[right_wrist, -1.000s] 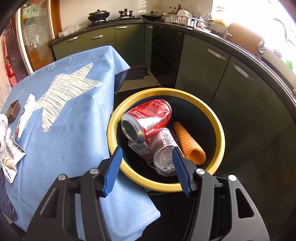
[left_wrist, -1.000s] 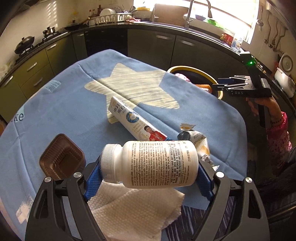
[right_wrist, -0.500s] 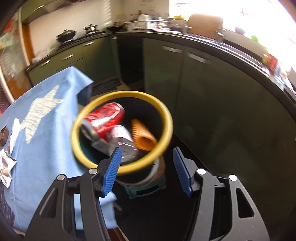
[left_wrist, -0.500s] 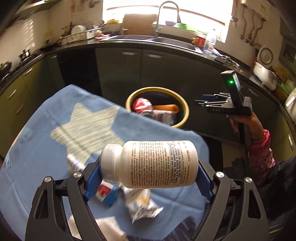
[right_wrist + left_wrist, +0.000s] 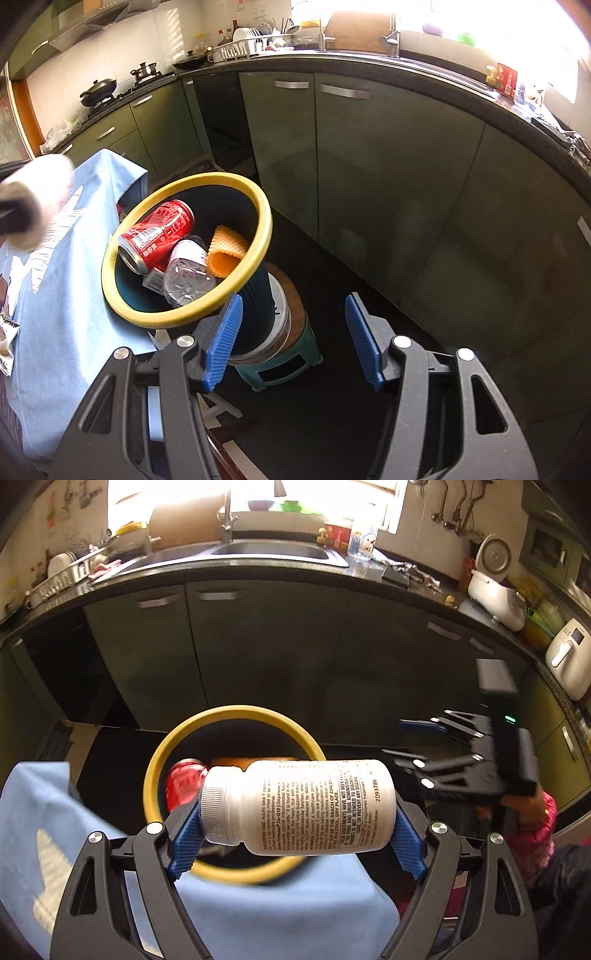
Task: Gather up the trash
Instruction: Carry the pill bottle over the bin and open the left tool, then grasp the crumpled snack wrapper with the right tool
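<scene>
My left gripper is shut on a white pill bottle, held sideways just in front of and above the yellow-rimmed trash bin. The bottle shows blurred at the left edge of the right wrist view. The bin holds a red soda can, a crushed clear bottle and an orange foam net. My right gripper is open and empty, to the right of the bin above the dark floor; it also shows in the left wrist view.
The table with the blue star cloth stands left of the bin, with wrappers at its near edge. The bin sits on a green stool. Dark green cabinets and a counter with a sink run behind.
My left gripper has carried the pill bottle off the table toward the bin, which is now close below it. My right gripper has drawn back to the right of the bin.
</scene>
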Available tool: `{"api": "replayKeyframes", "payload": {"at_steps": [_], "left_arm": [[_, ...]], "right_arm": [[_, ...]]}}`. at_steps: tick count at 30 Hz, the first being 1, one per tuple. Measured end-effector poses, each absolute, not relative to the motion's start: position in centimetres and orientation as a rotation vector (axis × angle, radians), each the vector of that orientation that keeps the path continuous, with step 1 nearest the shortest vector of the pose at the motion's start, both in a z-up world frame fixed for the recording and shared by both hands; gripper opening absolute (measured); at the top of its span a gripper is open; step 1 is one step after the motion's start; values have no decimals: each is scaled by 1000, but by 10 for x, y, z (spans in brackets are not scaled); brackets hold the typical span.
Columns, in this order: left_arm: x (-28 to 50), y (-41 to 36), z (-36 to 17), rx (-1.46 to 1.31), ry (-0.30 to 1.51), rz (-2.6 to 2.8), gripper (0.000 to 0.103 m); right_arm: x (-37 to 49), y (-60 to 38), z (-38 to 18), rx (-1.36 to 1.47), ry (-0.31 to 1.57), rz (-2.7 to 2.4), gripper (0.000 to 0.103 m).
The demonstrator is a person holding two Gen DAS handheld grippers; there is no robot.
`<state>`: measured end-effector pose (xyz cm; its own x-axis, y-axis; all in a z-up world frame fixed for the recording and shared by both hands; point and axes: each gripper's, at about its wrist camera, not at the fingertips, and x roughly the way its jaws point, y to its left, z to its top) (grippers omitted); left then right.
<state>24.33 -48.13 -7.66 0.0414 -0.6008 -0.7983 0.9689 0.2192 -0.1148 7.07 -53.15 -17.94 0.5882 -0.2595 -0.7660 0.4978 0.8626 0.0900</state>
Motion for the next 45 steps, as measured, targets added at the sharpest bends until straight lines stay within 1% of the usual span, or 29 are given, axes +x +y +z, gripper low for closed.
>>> {"api": "replayKeyframes", "payload": {"at_steps": [4,8,12,14,18,20,24,28,32,38,40,42,45], "left_arm": [[273,-529,-101,529,892,-1270,83],[300,-549,-116,485,948,-1215,88],[300,-535,-104,452,922,-1208,89],[292,-519,-88,443,879,-1194,90],[272,-465,-52,338,828,-1132,94],[259,-435,-35,291,805,-1066,94],[239,-356,-4,170,742,-947,98],[220,-263,16,56,665,-790,98],[199,-190,11,18,620,-619,98],[168,-114,-21,-62,662,-482,98],[157,-92,-31,-89,673,-457,98],[146,-73,-40,-106,677,-417,98],[135,-54,-46,-122,669,-353,98]], "right_arm": [[67,-534,-182,328,834,-457,57],[65,-533,-184,335,844,-460,57],[64,-533,-181,332,841,-466,57],[65,-532,-179,332,834,-463,57],[71,-521,-177,323,828,-425,57],[77,-512,-176,311,831,-392,58],[88,-492,-172,280,831,-330,57],[99,-464,-165,247,826,-248,58],[113,-432,-159,197,832,-164,58],[138,-362,-146,103,842,85,58],[145,-337,-142,71,849,201,59],[151,-314,-138,33,858,303,64],[156,-281,-137,-40,867,390,65]]}}
